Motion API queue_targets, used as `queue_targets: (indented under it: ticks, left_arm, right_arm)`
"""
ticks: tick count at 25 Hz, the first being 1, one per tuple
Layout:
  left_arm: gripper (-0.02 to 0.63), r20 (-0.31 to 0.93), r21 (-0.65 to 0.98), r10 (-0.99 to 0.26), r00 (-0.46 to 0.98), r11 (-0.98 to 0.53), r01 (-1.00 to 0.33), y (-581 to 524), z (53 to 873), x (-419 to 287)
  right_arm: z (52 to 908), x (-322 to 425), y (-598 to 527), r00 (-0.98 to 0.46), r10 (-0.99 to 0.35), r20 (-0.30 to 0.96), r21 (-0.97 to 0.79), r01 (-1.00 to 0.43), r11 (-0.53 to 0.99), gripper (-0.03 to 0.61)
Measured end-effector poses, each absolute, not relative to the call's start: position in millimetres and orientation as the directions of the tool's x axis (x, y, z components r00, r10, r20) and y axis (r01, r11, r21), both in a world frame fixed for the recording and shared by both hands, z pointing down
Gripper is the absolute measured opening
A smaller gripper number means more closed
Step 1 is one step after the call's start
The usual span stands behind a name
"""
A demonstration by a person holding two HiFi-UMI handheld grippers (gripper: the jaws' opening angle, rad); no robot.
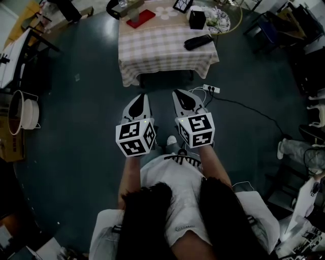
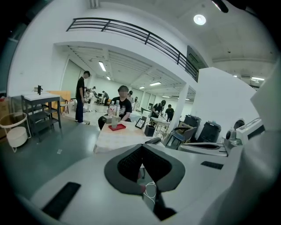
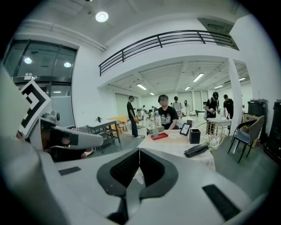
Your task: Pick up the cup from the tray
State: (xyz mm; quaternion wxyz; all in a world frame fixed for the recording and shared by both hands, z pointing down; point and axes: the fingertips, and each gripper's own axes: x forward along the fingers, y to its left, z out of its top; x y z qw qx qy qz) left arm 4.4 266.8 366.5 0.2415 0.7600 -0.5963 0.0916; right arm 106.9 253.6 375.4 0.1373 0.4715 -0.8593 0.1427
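Red tray (image 1: 143, 18): cup (image 1: 134, 14) on it.
Left gripper (image 1: 140, 97), right gripper (image 1: 179, 93): jaws together, empty.
Table (image 1: 162, 51) edge: near, bare floor (image 1: 86, 101) between.

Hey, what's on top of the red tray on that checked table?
A pale cup stands on the red tray. The tray surface beneath it is covered, and whether the cup holds anything cannot be seen.

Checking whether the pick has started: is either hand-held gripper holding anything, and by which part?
Nothing is held: the left hand-held gripper and the right hand-held gripper are both shut and empty, away from the table.
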Motion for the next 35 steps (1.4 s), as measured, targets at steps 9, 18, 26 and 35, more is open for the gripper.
queue_targets:
  ticks: [9,18,26,35]
  left_arm:
    - [0.006,0.43,0.247,-0.866,0.254,-0.158,-0.956,264.1,370.3,31.1]
    - [0.006,0.437,0.235,-0.872,0.221,-0.126,-0.964,255.1,373.0,36.9]
    - [0.006,0.436,0.23,-0.873,0.22,-0.128,-0.965,214.4,378.0,28.7]
    - [0.006,0.455,0.243,-0.862,0.225,-0.122,-0.962,153.2,385.1,-0.7]
  right_arm:
    - [368.9,125.2,247.2,-0.59,-0.737,0.331,-0.143,-0.803,0.578,0.011]
    - [375.0,128.4,236.6,-0.62,-0.709,0.336,-0.139,-0.777,0.614,0.13]
    - [377.7,126.1,197.5,-0.604,-0.727,0.326,-0.122,-0.79,0.601,0.207]
    - [379.0,96.6,135.0,-0.597,-0.731,0.329,-0.109,-0.793,0.599,0.276]
